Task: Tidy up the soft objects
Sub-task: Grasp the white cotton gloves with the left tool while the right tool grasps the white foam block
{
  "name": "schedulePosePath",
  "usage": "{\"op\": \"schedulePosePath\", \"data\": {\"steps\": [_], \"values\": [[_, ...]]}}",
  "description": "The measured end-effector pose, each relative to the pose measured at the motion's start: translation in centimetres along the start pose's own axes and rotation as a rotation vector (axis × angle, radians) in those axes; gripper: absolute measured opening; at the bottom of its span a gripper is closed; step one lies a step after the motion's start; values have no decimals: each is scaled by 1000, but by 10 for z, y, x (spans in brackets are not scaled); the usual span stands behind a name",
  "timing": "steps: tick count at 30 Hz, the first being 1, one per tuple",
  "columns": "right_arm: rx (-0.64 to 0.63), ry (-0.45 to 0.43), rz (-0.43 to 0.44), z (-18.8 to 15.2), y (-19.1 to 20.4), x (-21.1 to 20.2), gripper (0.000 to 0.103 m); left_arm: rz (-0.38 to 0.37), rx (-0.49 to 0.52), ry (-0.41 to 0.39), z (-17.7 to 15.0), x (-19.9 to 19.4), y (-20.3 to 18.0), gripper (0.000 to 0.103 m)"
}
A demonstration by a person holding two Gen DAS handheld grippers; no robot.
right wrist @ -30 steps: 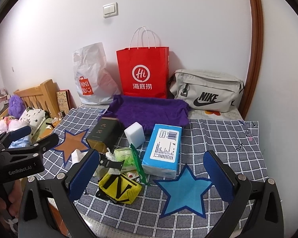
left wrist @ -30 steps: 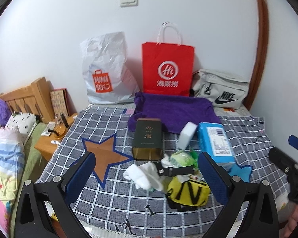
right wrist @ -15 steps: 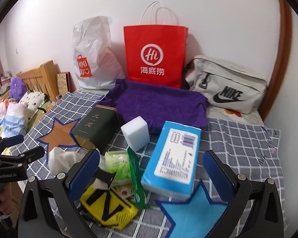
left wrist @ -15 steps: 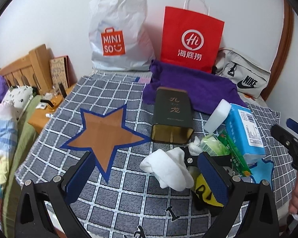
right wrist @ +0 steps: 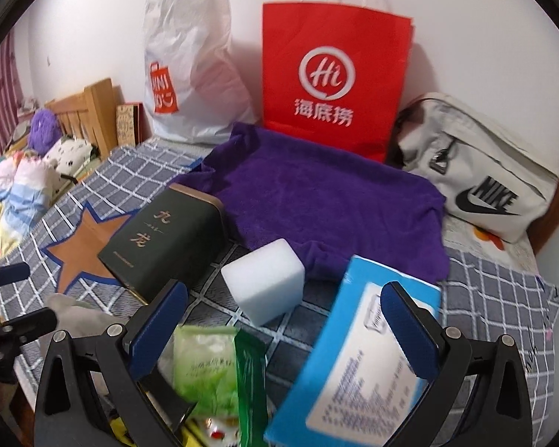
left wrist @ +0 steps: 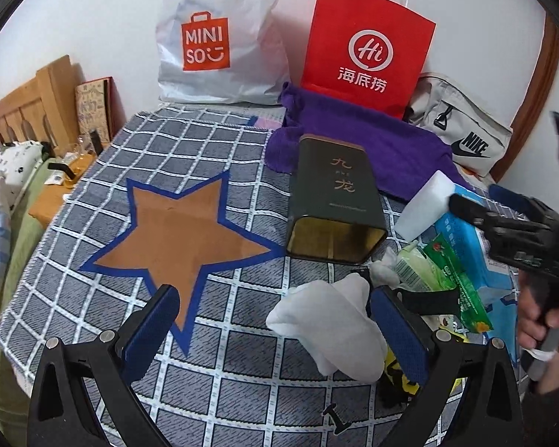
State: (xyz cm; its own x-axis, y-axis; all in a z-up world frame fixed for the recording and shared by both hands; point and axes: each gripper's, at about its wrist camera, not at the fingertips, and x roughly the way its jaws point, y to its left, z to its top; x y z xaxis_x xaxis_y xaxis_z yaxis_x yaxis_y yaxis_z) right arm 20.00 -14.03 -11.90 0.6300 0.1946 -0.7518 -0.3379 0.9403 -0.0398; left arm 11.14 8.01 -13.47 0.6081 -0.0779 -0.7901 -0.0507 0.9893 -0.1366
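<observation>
The left gripper (left wrist: 272,329) gapes wide, a crumpled white cloth (left wrist: 331,329) at its 3 o'clock. The right gripper (right wrist: 285,329) is wide too, above a green wipes packet (right wrist: 205,368) and blue tissue box (right wrist: 354,368).

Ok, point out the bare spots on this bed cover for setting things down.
Free: the checked bed cover around the brown star patch, left of the dark green tin. Crowded: right of the tin, where the white sponge block, blue tissue pack and green packets cluster.

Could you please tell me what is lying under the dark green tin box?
The dark green tin box lies on the checked bedspread, its far end overlapping the purple towel. Anything else beneath it is covered.
</observation>
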Motion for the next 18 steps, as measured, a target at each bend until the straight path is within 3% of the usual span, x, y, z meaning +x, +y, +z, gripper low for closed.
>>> {"op": "schedulePosePath", "data": {"steps": [6, 8, 10, 12, 15, 18], "values": [[-16, 48, 6, 2, 2, 31, 100, -43, 18, 22, 1, 13, -4, 103], [-23, 70, 5, 2, 3, 38, 89, -58, 14, 35, 1, 19, -4, 103], [-21, 92, 23, 1, 3, 45, 65, -66, 15, 48, 0, 26, -6, 103], [-12, 119, 45, -1, 2, 51, 54, -60, 23, 66, -1, 33, -8, 101], [4, 76, 51, -2, 0, 42, 53, -36, 52, 91, -6, 44, -12, 91], [21, 9, 57, 0, -2, 19, 53, -57, 46, 103, -10, 50, -11, 68]]}}
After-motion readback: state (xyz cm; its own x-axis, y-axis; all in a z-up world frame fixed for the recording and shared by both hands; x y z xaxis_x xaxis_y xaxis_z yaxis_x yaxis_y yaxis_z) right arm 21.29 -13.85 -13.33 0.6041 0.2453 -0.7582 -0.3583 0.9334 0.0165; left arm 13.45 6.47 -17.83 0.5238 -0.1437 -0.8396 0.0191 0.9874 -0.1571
